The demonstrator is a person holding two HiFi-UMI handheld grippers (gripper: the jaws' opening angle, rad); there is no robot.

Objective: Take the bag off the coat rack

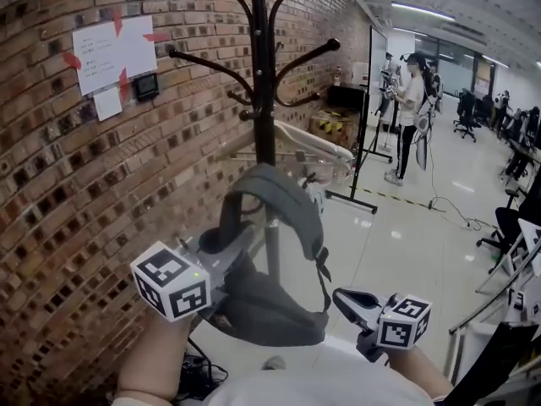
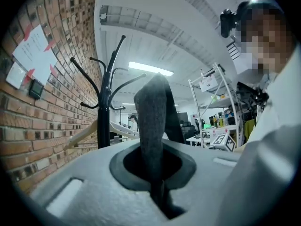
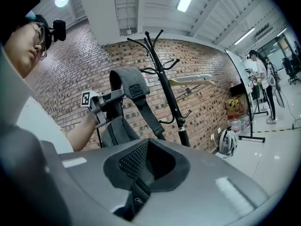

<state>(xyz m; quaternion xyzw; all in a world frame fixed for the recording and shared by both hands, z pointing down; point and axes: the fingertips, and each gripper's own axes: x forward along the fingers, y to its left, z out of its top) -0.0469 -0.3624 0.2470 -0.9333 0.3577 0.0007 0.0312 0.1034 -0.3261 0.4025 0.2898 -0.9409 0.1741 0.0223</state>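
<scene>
The black coat rack (image 1: 264, 74) stands against the brick wall. A grey bag (image 1: 262, 307) hangs in front of its pole, below the hooks, and its wide strap (image 1: 279, 184) arches up over it. My left gripper (image 1: 241, 242) is shut on that strap and carries the bag. In the left gripper view the strap (image 2: 153, 112) rises from between the closed jaws of this gripper (image 2: 160, 192). The right gripper view shows the bag (image 3: 117, 131) held left of the rack (image 3: 164, 79), apart from it. My right gripper (image 1: 342, 299) sits low at the right, shut on nothing.
A pale clothes hanger (image 1: 313, 142) hangs on the rack. The brick wall (image 1: 84, 184) with taped paper notes (image 1: 114, 53) is close on the left. A black frame stand (image 1: 368, 117) and a standing person (image 1: 410, 112) are behind. A helmet (image 3: 227, 141) lies on the floor.
</scene>
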